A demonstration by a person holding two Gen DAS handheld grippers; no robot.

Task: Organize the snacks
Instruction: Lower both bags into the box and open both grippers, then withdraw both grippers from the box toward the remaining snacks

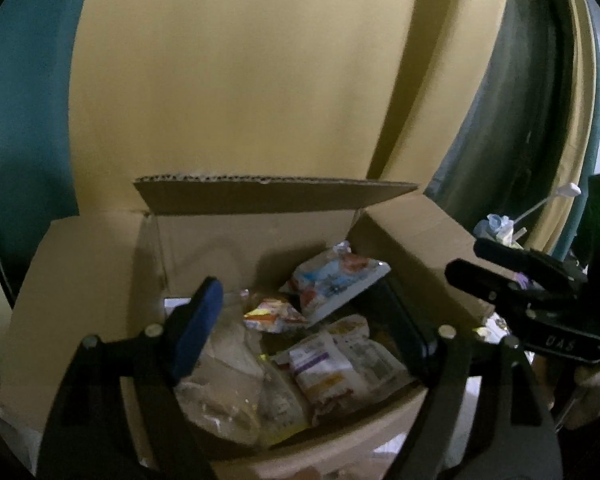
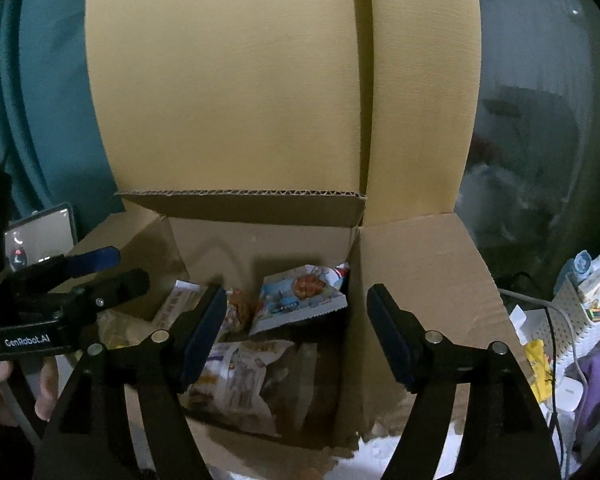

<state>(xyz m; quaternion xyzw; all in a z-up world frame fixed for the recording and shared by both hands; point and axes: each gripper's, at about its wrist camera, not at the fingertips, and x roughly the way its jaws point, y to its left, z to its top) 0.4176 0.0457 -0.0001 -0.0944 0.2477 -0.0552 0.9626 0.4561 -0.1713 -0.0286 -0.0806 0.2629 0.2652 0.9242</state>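
Above the cardboard box (image 2: 412, 280), my left claw (image 1: 312, 320) and right claw (image 2: 296, 336) both stand open and empty. Snack packets (image 1: 332, 364) lie piled inside. Risk: a descending finger could snag the box flap (image 1: 268, 192) or crush a packet.

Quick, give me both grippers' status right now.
Left gripper: open, holding nothing, above the cardboard box.
Right gripper: open, holding nothing, at the box's right flap.
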